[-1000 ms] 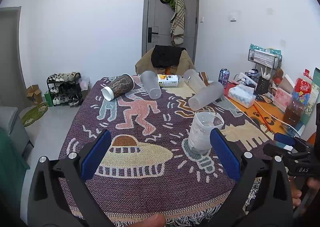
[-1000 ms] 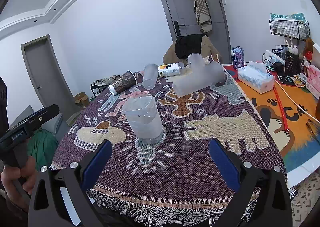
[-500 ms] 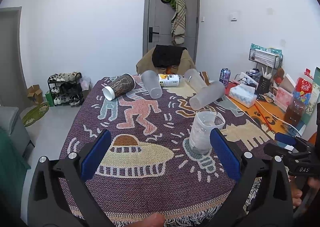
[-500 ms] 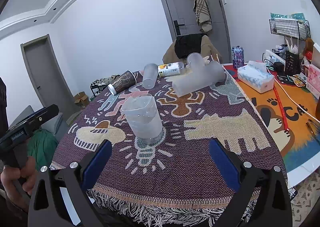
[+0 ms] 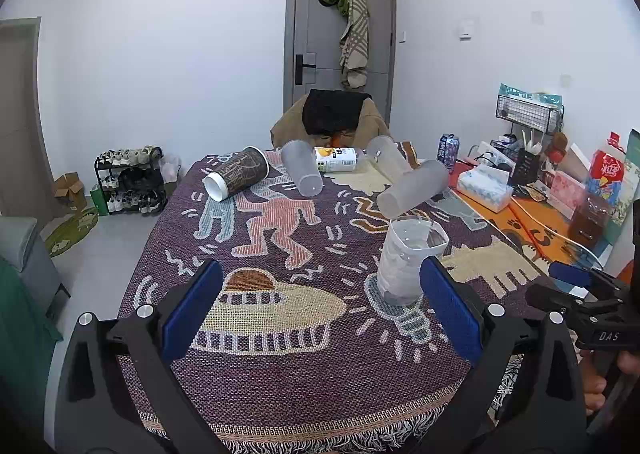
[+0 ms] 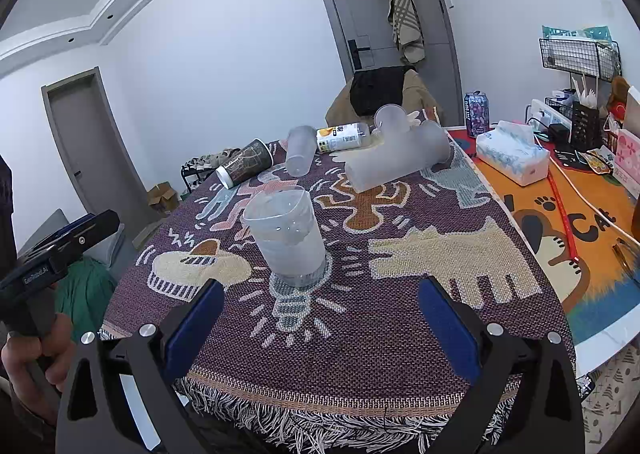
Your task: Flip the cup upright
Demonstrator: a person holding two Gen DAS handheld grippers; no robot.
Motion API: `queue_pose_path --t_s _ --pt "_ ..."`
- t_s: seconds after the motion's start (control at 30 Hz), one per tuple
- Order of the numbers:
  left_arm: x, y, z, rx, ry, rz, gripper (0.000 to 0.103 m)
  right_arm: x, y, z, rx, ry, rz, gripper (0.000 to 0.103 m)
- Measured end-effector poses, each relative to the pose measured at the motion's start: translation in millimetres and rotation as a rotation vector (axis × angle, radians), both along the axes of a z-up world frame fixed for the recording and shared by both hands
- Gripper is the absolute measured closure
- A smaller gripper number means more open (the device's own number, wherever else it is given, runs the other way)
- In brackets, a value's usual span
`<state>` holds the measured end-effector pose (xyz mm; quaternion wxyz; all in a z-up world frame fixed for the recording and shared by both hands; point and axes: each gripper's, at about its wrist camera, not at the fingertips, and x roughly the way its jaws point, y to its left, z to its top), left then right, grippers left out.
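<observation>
A clear, thin-walled plastic cup [image 6: 285, 236] stands mouth-up on the patterned woven cloth [image 6: 400, 318] of the tabletop, both grippers held back and empty.

The left gripper [image 5: 318, 312] and right gripper [image 6: 318, 320] hover with fingers spread wide, clear of the cup. Several frosted plastic cups [image 5: 412, 192] and a brown paper cup [image 5: 237, 178] lie tipped behind; a careless reach could likely knock the light upright cup over or roll the others. Whether it holds liquid is hard to tell.

White walls [image 5: 180, 54], grey door [image 5: 340, 34] hung with clothes. Shoe rack [image 5: 130, 182] on pale floor [image 5: 104, 246]. Second grey door [image 6: 84, 142] at left.
</observation>
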<state>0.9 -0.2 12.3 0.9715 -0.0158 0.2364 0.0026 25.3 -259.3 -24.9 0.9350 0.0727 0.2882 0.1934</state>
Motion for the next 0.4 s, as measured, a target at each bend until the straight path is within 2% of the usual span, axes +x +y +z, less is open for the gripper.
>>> queue_pose_path --t_s 0.23,0.4 --pt "0.5 0.9 -4.6 -0.022 0.01 -0.003 0.005 0.5 0.8 -1.8 -0.004 0.007 0.002 0.008" --pt "6.4 5.0 -19.8 -0.045 0.049 -0.002 0.005 6.5 7.0 -11.8 -0.015 0.034 0.013 0.008"
